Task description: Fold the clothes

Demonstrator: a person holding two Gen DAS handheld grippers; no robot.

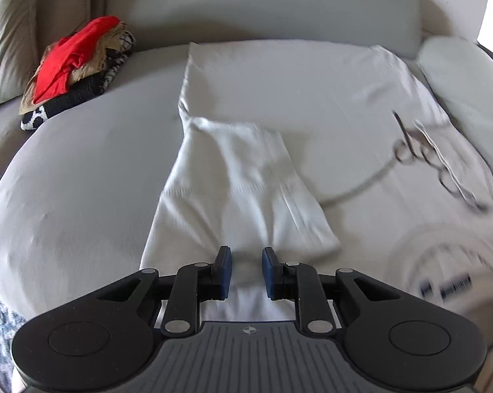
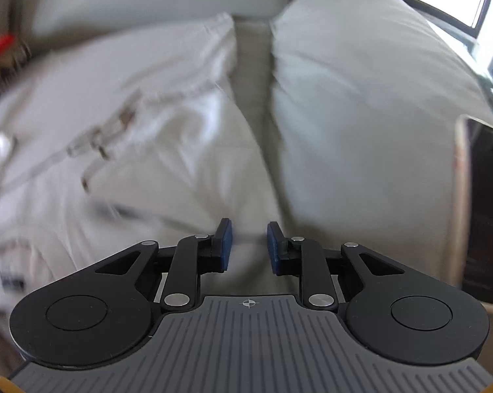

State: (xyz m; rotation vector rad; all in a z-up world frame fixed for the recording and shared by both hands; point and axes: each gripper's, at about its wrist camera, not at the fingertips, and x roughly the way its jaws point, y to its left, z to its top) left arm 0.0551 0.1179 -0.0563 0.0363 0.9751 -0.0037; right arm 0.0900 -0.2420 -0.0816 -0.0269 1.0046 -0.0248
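Left hand-held gripper (image 1: 246, 270) parted, white shirt (image 1: 279, 124) lengthwise away, sleeve (image 1: 243, 190) folded inward

The hoodie (image 1: 298, 98) lies spread flat on the sofa seat (image 1: 82, 180) and serves as the landmark. One sleeve (image 1: 243, 190) is folded over its body, lying on top of it and running toward the near edge. The left gripper (image 1: 246, 270) sits over the near end of that sleeve, jaws apart. To the far left of the hoodie, against the backrest (image 1: 262, 3), is a pile of clothes (image 1: 79, 68), with a cushion (image 1: 7, 39) left of that pile. Just right of the hoodie lies another cushion (image 2: 361, 114); the right gripper (image 2: 249, 245) is near the hoodie's right edge, beside this cushion, jaws apart. The drawstring (image 1: 420, 154) lies on the hoodie's right part.
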